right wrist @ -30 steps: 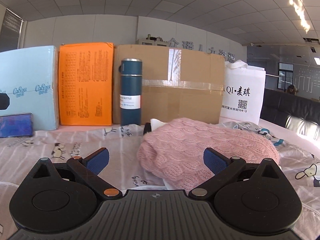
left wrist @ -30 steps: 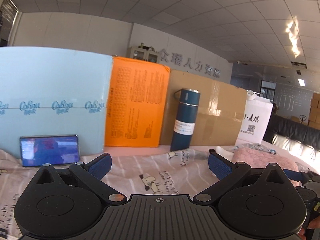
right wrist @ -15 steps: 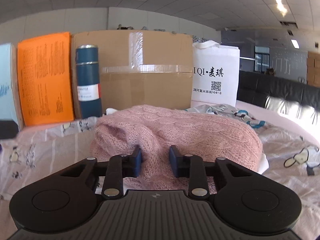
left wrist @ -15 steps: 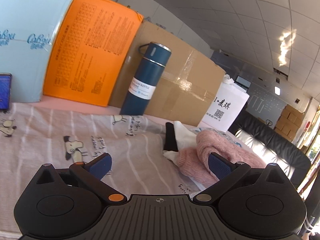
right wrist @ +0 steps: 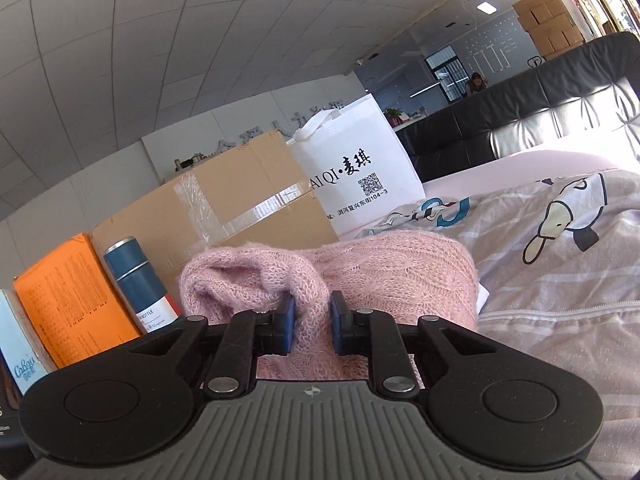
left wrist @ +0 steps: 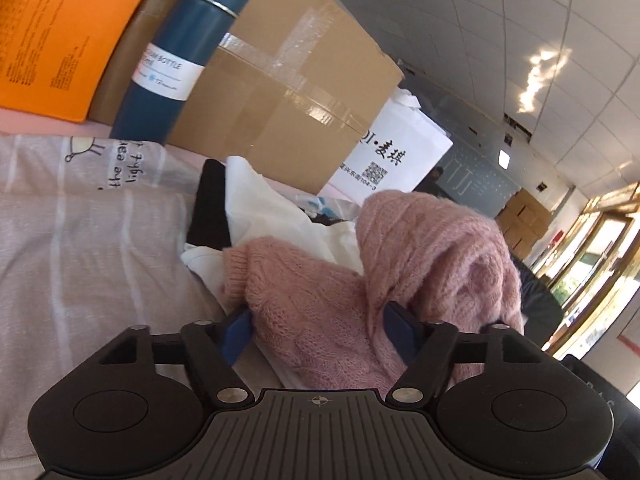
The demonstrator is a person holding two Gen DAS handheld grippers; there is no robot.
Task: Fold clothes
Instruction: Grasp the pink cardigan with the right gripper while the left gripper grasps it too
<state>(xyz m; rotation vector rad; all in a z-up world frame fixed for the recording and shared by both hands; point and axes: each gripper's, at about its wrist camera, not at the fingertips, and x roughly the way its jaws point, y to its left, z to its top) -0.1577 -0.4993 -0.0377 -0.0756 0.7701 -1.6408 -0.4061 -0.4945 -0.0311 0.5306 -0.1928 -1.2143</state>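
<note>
A pink cable-knit sweater point(left wrist: 332, 300) lies bunched on the printed bedsheet point(left wrist: 80, 248). In the left wrist view my left gripper point(left wrist: 318, 330) is open, its blue fingers point(left wrist: 236, 332) standing on either side of a cuffed sleeve of the sweater. The knit fills much of the gap between them. In the right wrist view my right gripper point(right wrist: 313, 322) is shut on a raised fold of the pink sweater point(right wrist: 380, 268), with both pads point(right wrist: 286, 322) pressed into the wool. A white garment point(left wrist: 272, 208) and a black one point(left wrist: 208, 204) lie under and behind the sweater.
A blue vacuum bottle point(left wrist: 180, 52), a taped cardboard box point(left wrist: 280, 92), an orange box point(left wrist: 60, 40) and a white tote bag point(left wrist: 392, 160) line the back of the surface. A black sofa point(right wrist: 540, 112) stands beyond on the right. The sheet point(right wrist: 560, 280) spreads to the right.
My left gripper swung right and down onto the sweater and its fingers narrowed around the sleeve. My right gripper went from open to shut on the sweater, and has tilted with the fold held.
</note>
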